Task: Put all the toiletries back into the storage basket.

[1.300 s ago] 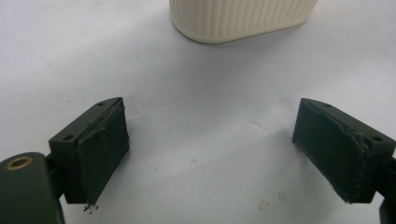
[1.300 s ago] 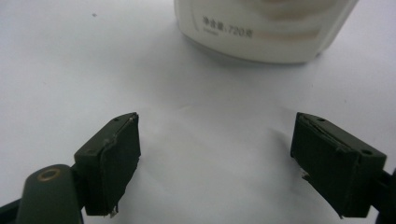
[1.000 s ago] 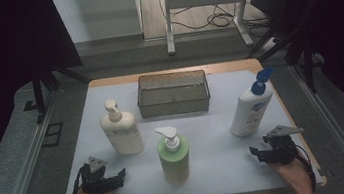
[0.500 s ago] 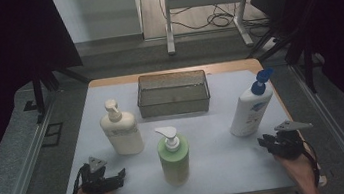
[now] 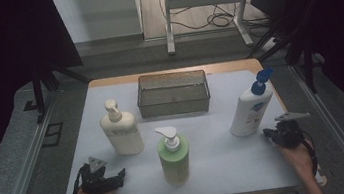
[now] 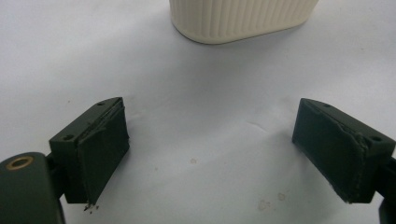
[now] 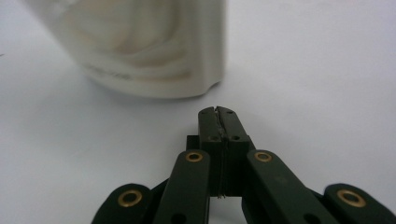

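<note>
On the white table mat [image 5: 219, 166], the right gripper [image 7: 218, 112] has just been closing and is now clenched with nothing between its jaws, the white bottle with the blue pump [image 5: 250, 109] just ahead of its tips. The left gripper [image 6: 212, 154] rests low at the mat's near corner, jaws spread and empty, the cream bottle [image 6: 240, 18] ahead. Beyond stand a green bottle [image 5: 174, 157], a wire basket [image 5: 173, 94] and dark floor.

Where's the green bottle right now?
In the high view the green bottle stands front and centre on the table, just right of the cream bottle and nearer the person than the wire basket.
</note>
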Tool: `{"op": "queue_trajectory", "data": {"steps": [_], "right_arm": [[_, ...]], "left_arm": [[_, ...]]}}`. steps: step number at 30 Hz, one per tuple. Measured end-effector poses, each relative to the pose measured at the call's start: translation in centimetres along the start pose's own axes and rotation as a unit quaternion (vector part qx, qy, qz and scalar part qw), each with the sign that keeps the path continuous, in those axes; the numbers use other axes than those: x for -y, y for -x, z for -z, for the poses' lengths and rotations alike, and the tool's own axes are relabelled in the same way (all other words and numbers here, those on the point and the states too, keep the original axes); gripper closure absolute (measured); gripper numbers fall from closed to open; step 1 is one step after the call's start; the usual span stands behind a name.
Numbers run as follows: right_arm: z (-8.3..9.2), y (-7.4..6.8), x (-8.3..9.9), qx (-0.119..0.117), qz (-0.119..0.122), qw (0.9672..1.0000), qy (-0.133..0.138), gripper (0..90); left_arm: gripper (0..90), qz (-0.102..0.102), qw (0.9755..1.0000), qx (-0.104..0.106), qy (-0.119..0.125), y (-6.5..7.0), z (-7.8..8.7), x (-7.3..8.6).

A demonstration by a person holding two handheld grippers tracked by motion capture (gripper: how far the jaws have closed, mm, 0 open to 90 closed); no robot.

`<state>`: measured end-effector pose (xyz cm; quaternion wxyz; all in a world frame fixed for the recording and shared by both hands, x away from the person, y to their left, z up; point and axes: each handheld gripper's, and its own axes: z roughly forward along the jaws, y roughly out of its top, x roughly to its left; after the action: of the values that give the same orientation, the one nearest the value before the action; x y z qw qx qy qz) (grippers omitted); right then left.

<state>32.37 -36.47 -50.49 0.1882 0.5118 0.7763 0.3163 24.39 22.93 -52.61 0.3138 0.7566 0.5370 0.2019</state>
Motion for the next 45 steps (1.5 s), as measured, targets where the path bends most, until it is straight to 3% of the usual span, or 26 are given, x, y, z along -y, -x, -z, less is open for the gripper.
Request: {"op": "queue_trajectory", "data": {"steps": [14, 18, 38, 45], "right_arm": [[-2.7, 1.7, -2.2, 0.003, -0.019, 0.9997, 0.012, 89.8], [-3.1, 1.9, -2.4, -0.004, -0.013, 0.9997, 0.018, 89.7], [-2.8, 2.0, -1.9, -0.03, -0.007, 0.9991, 0.029, 88.9], [-2.7, 1.3, -1.7, -0.042, -0.003, 0.9986, 0.031, 88.9]], "left_arm": [[10.3, -0.001, 1.0, 0.0, 0.0, 0.0, 0.0, 0.0], [10.3, -0.001, 1.0, 0.0, 0.0, 0.0, 0.0, 0.0], [10.3, 0.0, 1.0, -0.001, 0.001, 0.0, 0.0, 0.0], [10.3, 0.0, 1.0, -0.001, 0.001, 0.0, 0.0, 0.0]]}}
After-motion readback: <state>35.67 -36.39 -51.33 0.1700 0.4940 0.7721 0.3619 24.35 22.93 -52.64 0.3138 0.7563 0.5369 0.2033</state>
